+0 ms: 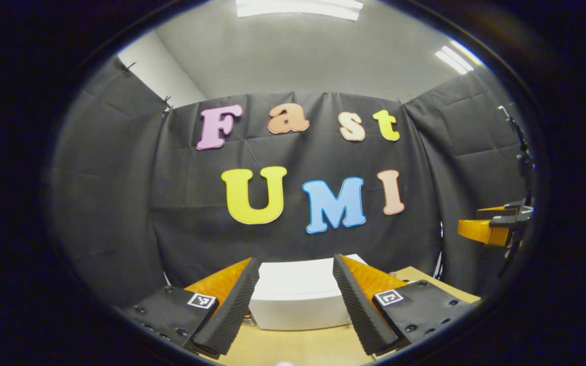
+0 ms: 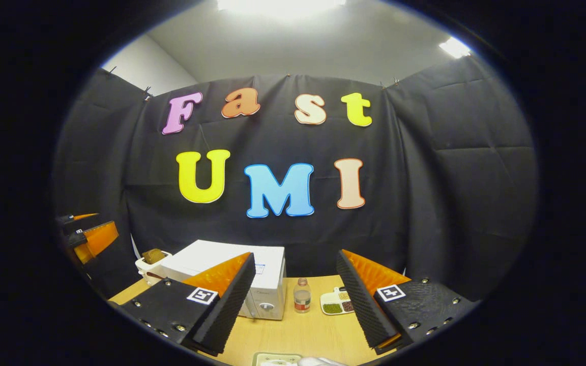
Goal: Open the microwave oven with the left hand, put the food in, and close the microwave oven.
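The white microwave oven (image 1: pixel 298 297) stands on the wooden table straight ahead, seen between the fingers of my left gripper (image 1: pixel 295 259), which is open, holds nothing and hovers short of the oven. In the right gripper view the microwave oven (image 2: pixel 267 284) sits left of centre with its door shut and a knob on its front panel. My right gripper (image 2: pixel 295 254) is open and empty above the table. At the bottom edge lies a pale dish (image 2: pixel 277 360) with something white on it, mostly cut off. The right gripper (image 1: pixel 491 229) hangs far right, the left gripper (image 2: pixel 89 236) far left.
A small bottle (image 2: pixel 301 296) stands just right of the microwave, and beside it a white plate (image 2: pixel 338 302) with little heaps of beans. Left of the oven sits a white container (image 2: pixel 150 264) holding something brown. The wooden table (image 2: pixel 298 330) runs to the black cloth wall.
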Demonstrator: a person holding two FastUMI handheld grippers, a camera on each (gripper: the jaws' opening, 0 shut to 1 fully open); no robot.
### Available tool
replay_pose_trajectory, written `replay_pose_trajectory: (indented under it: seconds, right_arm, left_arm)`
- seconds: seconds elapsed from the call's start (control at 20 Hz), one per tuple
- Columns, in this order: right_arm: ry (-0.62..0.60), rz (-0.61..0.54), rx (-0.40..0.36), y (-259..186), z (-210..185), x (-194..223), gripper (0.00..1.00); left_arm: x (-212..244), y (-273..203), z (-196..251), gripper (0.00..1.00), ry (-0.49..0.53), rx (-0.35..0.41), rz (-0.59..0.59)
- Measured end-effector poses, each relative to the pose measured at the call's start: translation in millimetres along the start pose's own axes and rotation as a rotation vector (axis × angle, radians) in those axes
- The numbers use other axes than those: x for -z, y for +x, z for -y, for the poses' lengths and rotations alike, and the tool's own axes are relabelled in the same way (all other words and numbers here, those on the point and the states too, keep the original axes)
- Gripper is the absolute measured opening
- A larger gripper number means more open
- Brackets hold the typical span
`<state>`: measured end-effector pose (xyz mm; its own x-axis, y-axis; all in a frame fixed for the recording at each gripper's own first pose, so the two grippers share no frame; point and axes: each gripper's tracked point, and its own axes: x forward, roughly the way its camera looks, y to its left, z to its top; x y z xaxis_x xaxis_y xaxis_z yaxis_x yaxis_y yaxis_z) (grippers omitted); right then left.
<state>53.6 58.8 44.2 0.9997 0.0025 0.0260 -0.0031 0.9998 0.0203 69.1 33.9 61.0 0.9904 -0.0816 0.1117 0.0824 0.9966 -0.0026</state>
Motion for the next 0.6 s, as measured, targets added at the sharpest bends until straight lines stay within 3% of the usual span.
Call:
replay_pose_trajectory:
  seconds: [0.4,0.6]
  right_arm:
    - [-0.004,-0.001,-0.015,-21,-26,-9,0.98]
    - [-0.01,0.013,0.003,-29,-27,-15,0.98]
  left_arm:
    - [-2,-12,-38,0.97,-0.08,-0.025,0.01]
    - [-8,-21,-52,1.0,-0.064,-0.043,0.025]
